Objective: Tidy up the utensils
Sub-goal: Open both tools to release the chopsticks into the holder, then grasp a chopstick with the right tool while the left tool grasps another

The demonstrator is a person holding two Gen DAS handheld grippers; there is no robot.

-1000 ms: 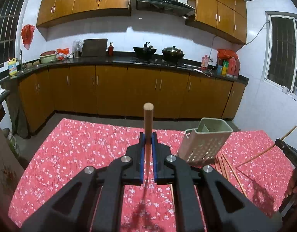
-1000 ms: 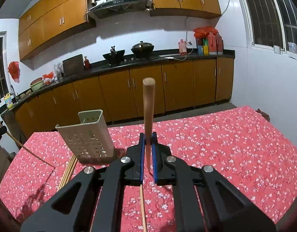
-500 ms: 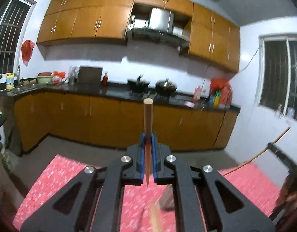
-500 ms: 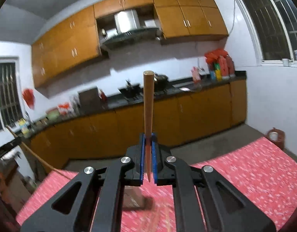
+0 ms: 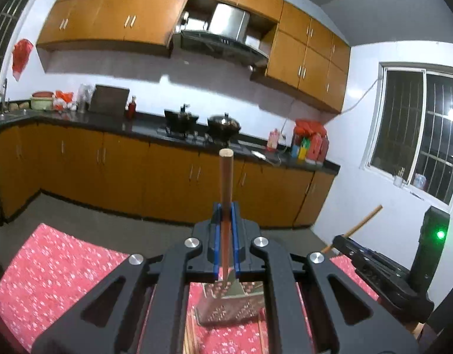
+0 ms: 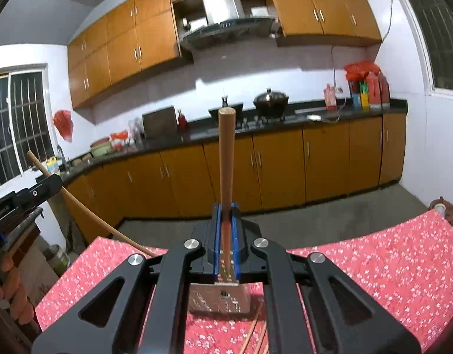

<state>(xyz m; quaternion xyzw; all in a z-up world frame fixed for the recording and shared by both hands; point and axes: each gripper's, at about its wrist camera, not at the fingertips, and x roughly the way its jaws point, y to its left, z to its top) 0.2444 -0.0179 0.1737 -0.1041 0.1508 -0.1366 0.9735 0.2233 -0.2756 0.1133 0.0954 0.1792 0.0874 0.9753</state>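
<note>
Wooden chopsticks, one clenched in each tongs: left tongs (image 5: 225,221) and right tongs (image 6: 225,221) pinch their stick (image 5: 226,188) (image 6: 226,162) low. Light, stiff, smooth; mid-shaft grip resists swivelling. Holder (image 6: 219,298) sits bottom-centre on worktop (image 6: 388,265).

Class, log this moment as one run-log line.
left tool: shut on chopstick | right tool: shut on chopstick | holder: on table, below | loose chopsticks: on cloth
</note>
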